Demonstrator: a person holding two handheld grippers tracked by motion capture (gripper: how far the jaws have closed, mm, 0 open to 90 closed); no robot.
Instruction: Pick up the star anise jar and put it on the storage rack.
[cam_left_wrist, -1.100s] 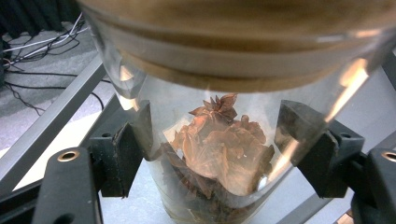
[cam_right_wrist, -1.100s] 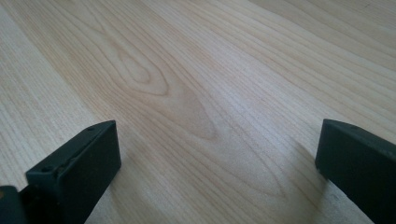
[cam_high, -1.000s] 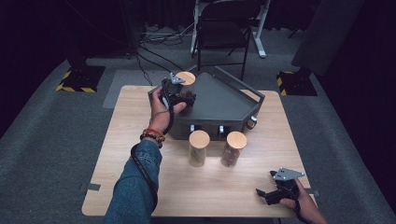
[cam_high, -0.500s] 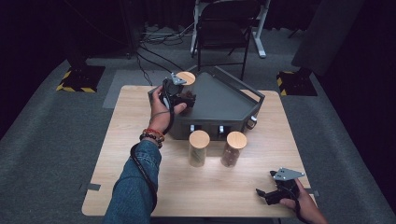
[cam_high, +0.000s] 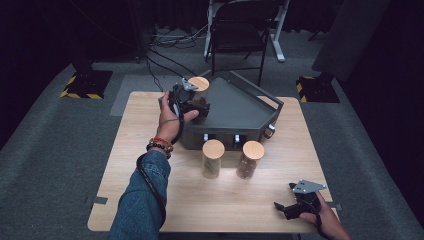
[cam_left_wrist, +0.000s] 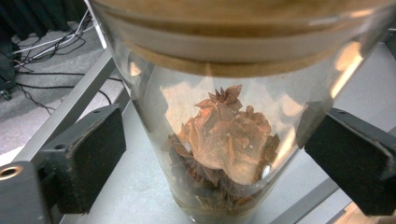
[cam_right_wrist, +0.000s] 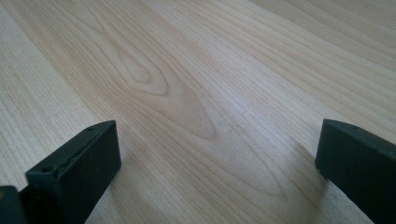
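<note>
A wooden table (cam_high: 150, 150) carries a grey metal tray (cam_high: 235, 107). On the tray stands a glass jar of star anise (cam_left_wrist: 219, 140), upright between the left gripper (cam_left_wrist: 215, 154) fingers, which have just spread off its sides. The right gripper (cam_right_wrist: 217, 154) rests on bare tabletop, fingers wide apart.

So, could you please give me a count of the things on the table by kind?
Glass jars with wooden lids: 3, one in the tray, two on the table in front of it
Grey tray: 1
Claws: 2, left claw, right claw
Total: 6
</note>
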